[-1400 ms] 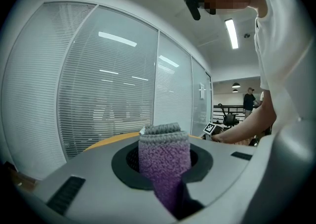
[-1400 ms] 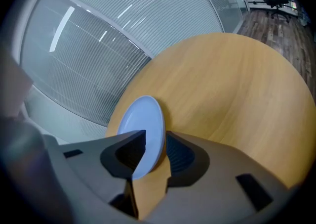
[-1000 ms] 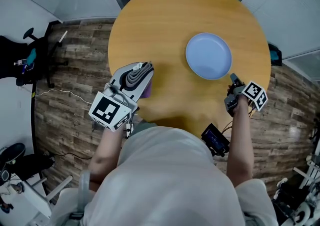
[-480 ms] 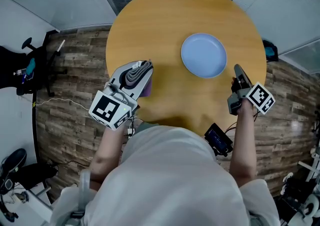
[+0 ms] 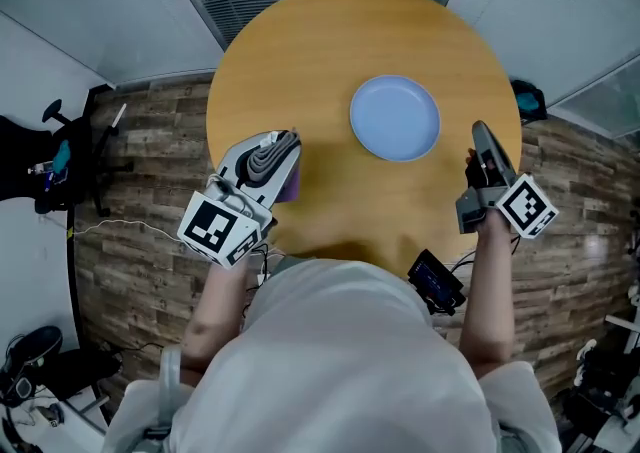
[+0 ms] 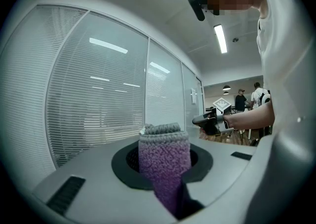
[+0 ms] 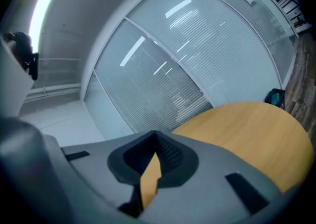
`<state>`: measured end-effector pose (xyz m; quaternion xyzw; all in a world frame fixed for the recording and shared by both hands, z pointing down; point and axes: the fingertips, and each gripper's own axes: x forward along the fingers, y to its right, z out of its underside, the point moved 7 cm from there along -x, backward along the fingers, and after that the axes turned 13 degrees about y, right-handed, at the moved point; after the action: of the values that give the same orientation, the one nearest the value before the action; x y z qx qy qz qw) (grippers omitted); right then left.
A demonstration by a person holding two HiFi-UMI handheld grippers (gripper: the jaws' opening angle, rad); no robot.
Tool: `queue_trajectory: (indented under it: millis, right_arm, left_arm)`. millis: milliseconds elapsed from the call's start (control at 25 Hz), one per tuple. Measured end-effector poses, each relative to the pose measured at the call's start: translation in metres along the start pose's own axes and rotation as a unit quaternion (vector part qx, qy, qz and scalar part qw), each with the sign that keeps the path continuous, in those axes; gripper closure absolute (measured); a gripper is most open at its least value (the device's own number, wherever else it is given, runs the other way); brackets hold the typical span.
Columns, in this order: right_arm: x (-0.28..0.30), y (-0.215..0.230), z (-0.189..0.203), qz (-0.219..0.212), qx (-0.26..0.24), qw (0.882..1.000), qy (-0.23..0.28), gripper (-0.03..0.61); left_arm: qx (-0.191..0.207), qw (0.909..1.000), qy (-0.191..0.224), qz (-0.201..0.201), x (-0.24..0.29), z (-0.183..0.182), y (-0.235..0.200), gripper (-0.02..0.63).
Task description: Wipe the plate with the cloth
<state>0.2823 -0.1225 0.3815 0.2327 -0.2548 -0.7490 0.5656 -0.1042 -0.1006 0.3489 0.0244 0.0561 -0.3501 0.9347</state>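
- The bench (image 5: 320,41) has a smooth wooden top, mostly matt, with only a soft sheen.
- The plate (image 5: 394,118) looks smooth and matt.
- The cloth (image 6: 164,163) is knitted fabric, rough and a little fuzzy.
- The left hand-held gripper (image 5: 286,141) and the right hand-held gripper (image 5: 481,131) have matt plastic bodies.
- The floor (image 5: 150,121) is of grained wooden planks.

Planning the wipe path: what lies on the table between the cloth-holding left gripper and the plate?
Nothing: the head view shows only bare table between the left gripper, shut on the cloth, and the plate.
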Motion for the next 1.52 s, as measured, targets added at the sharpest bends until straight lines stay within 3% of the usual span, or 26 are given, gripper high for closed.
queue_trajectory:
  millis: [320,600,880,1200,1520]
  right_arm:
    - [-0.015,-0.033,-0.023,-0.045,-0.022,0.998,0.04,0.558]
    - [-0.045,-0.055,-0.048,-0.039,-0.118,0.99,0.065,0.558]
    - [-0.06,-0.077,-0.052,-0.031,-0.176,0.981,0.079,0.558]
    - [-0.068,-0.093,-0.05,-0.017,-0.236,0.968,0.088,0.558]
    - [-0.067,-0.099,-0.044,-0.02,-0.258,0.963,0.079,0.56]
  left_arm:
    - [-0.002,1.0,0.001,-0.002,-0.004,0.0,0.002,0.532]
    - [-0.004,0.9999,0.011,-0.007,-0.003,-0.004,0.013,0.532]
    - [0.03,0.9988,0.024,-0.03,0.001,-0.015,0.013,0.532]
    - [0.046,0.9965,0.045,-0.055,-0.002,-0.026,0.008,0.532]
    - [0.041,0.9965,0.047,-0.056,-0.002,-0.025,0.007,0.532]
